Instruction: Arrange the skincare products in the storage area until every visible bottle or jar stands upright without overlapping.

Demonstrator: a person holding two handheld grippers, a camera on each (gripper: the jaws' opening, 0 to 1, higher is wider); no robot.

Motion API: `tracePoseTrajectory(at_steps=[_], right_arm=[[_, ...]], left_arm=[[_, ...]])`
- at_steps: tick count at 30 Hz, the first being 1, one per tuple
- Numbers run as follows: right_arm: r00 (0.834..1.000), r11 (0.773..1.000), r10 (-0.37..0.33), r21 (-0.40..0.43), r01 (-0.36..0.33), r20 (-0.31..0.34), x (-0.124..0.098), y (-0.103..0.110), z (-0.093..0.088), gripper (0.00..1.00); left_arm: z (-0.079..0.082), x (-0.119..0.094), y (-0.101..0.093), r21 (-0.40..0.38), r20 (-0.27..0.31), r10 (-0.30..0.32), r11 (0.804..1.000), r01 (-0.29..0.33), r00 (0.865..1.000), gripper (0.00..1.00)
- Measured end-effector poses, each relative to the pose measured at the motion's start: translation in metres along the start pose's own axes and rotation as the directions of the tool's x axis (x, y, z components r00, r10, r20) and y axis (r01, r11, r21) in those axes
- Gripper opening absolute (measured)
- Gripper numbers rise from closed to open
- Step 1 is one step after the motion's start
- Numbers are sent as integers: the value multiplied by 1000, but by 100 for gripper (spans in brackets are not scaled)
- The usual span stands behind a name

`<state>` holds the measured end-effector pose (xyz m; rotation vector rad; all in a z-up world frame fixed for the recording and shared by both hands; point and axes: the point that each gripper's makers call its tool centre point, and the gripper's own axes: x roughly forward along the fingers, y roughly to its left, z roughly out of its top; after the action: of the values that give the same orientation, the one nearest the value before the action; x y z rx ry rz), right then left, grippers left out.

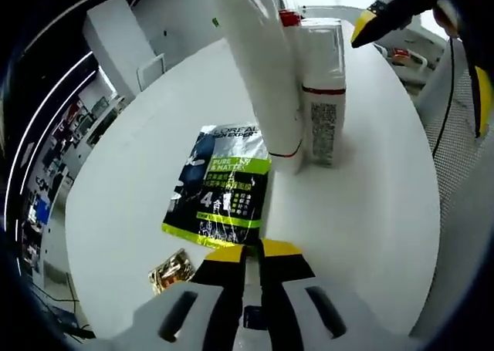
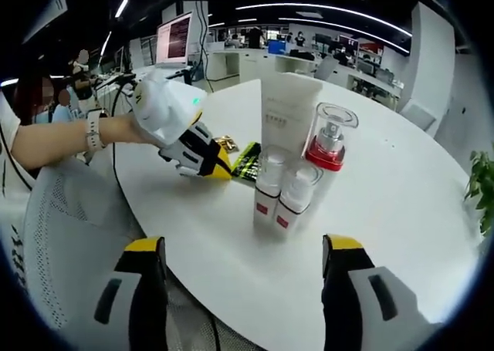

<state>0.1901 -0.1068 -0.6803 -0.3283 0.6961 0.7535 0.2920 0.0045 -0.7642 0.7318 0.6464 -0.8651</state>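
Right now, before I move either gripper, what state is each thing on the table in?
Tall white tube: upright.
Pump bottle with red collar: upright, clear cap on.
Two small white bottles: upright, side by side in front of the tube.
Black-and-green sachet: lying flat.
Gold packet: lying flat.
Left gripper: shut, empty.
Right gripper: open, empty.

You have on the table (image 2: 401, 212): 1 white tube (image 2: 287, 112) | 1 red-collared pump bottle (image 2: 328, 154) | 2 small clear-capped bottles (image 2: 266, 189) | 1 green-black sachet (image 1: 224, 189) | 1 gold foil packet (image 1: 171, 271)
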Motion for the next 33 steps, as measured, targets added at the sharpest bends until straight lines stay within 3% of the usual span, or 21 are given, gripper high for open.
tracePoseTrajectory(at_steps=[13, 25, 33], right_arm=[[1000, 1000, 23, -18, -22, 15, 1, 11, 5, 79], [998, 998, 53, -17, -52, 20, 2, 20, 4, 74], [998, 998, 63, -15, -63, 14, 3, 23, 0, 70]], left_arm=[[-1, -6, 1, 7, -13, 24, 1000, -24, 1000, 0], [0, -18, -18, 18, -59, -46, 999, 47, 997, 0], [-11, -27, -28, 12, -94, -85, 996, 86, 992, 0]])
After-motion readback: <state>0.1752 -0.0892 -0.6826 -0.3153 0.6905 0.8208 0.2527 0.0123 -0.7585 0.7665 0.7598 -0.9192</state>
